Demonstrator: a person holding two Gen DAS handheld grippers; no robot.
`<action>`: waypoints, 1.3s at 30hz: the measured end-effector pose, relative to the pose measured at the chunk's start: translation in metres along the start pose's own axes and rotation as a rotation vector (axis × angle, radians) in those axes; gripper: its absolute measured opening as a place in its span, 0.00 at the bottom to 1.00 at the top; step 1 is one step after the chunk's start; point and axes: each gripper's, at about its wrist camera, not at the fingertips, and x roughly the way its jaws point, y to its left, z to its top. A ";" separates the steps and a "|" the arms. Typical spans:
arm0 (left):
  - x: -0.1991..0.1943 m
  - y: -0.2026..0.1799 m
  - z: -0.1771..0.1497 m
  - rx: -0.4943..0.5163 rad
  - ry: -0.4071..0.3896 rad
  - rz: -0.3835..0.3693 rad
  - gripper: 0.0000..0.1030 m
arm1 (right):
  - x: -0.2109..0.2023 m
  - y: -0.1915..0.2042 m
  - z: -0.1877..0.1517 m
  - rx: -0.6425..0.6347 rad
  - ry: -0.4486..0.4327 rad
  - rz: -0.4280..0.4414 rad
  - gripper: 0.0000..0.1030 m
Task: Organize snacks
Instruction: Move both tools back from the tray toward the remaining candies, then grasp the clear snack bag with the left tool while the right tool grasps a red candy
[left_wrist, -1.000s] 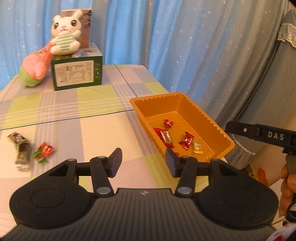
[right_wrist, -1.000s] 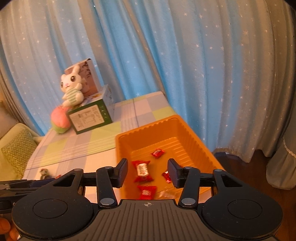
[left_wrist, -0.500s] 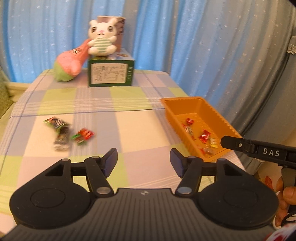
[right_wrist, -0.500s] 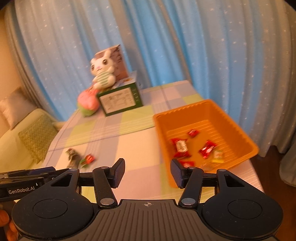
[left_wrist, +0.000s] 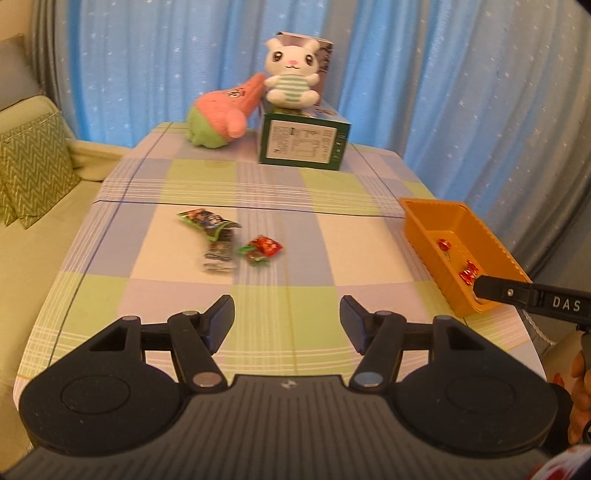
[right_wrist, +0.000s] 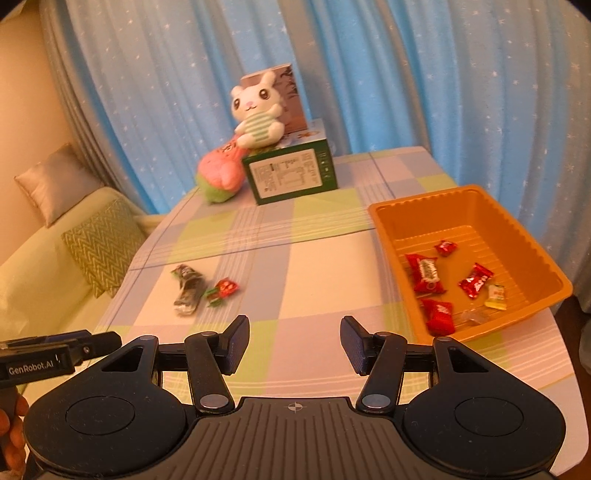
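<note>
Two grippers, left (left_wrist: 287, 318) and right (right_wrist: 294, 344), both wide, holding nothing.
I see perhaps three snacks (left_wrist: 221, 240) left of the tray (right_wrist: 532, 251).

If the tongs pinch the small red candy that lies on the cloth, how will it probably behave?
The red candy looks small and wrapped, so probably light. Its shiny wrapper with loose twisted ends may crumple or slip between the pads. It lies flat on the tablecloth, so it seems unlikely to roll.
</note>
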 end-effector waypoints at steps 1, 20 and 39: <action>0.000 0.003 0.000 -0.002 -0.002 0.004 0.58 | 0.001 0.003 0.000 -0.006 0.001 0.002 0.53; 0.047 0.053 0.018 0.005 0.017 0.066 0.53 | 0.066 0.040 0.010 -0.110 0.039 0.047 0.53; 0.184 0.079 0.038 0.035 0.106 0.062 0.48 | 0.211 0.041 0.023 -0.214 0.122 0.072 0.53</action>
